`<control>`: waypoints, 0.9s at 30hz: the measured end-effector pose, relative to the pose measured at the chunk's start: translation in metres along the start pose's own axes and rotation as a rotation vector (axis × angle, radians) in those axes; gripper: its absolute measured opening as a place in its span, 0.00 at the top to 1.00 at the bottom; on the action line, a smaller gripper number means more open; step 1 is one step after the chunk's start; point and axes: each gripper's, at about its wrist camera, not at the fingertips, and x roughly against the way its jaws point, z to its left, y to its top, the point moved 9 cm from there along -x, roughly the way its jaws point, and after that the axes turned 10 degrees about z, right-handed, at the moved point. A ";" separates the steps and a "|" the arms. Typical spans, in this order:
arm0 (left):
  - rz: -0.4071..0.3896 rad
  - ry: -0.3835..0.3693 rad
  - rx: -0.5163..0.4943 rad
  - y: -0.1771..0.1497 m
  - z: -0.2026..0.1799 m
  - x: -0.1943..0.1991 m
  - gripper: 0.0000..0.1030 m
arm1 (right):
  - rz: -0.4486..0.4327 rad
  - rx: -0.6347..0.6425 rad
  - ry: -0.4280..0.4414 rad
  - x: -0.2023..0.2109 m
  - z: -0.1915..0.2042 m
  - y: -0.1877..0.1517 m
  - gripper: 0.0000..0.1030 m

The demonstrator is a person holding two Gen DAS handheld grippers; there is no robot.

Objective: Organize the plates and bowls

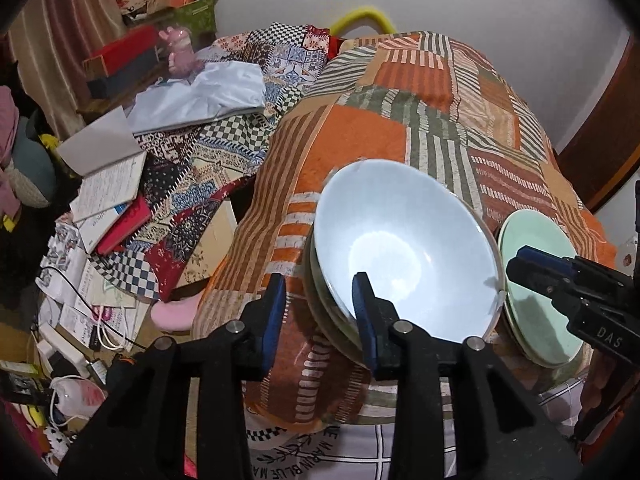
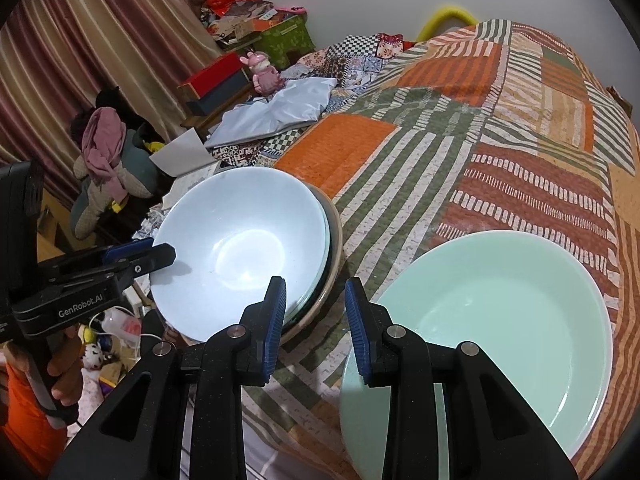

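- Pale-blue glaze covers the top bowl (image 1: 404, 248), which sits nested on a stack of darker bowls (image 2: 334, 256) on the patchwork bedspread (image 1: 400, 128).
- Mint-green plate (image 2: 492, 328) lies flat on the same bedspread, just beside the stack on its right; in the left wrist view a second rim shows under it.
- Left gripper (image 1: 320, 316): the blue-padded fingers stand apart. The right-hand finger (image 1: 366, 320) lies over the near inner wall of the pale-blue bowl, the left-hand one outside the rim over the bedspread. Whether either pad touches the bowl cannot be told.
- Right gripper (image 2: 316, 324): the fingers stand apart and grip nothing. The gap between them is over the bedspread, between the stack and the mint-green plate. The right-hand finger overlaps the near-left rim of the plate; contact cannot be told.
- In the left wrist view, the right gripper's tip shows over the plate's left part.
- Beside the bed, to the left, lie an open book (image 1: 108, 176), a white cloth (image 1: 204, 96) and a pink figurine (image 2: 264, 70) among boxes.
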 end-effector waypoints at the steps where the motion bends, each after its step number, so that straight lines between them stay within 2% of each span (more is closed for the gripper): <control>1: 0.008 -0.006 0.003 -0.001 0.001 -0.003 0.66 | 0.006 -0.001 0.003 -0.002 0.000 0.000 0.73; 13: 0.068 -0.106 0.024 -0.007 -0.003 -0.031 0.65 | 0.061 -0.005 0.015 -0.024 0.006 0.000 0.73; 23: 0.111 -0.118 0.014 -0.009 -0.011 -0.053 0.60 | 0.081 -0.014 0.010 -0.036 0.005 0.004 0.70; 27: 0.099 -0.110 0.010 -0.008 -0.013 -0.055 0.59 | 0.093 -0.024 0.008 -0.041 0.005 0.004 0.68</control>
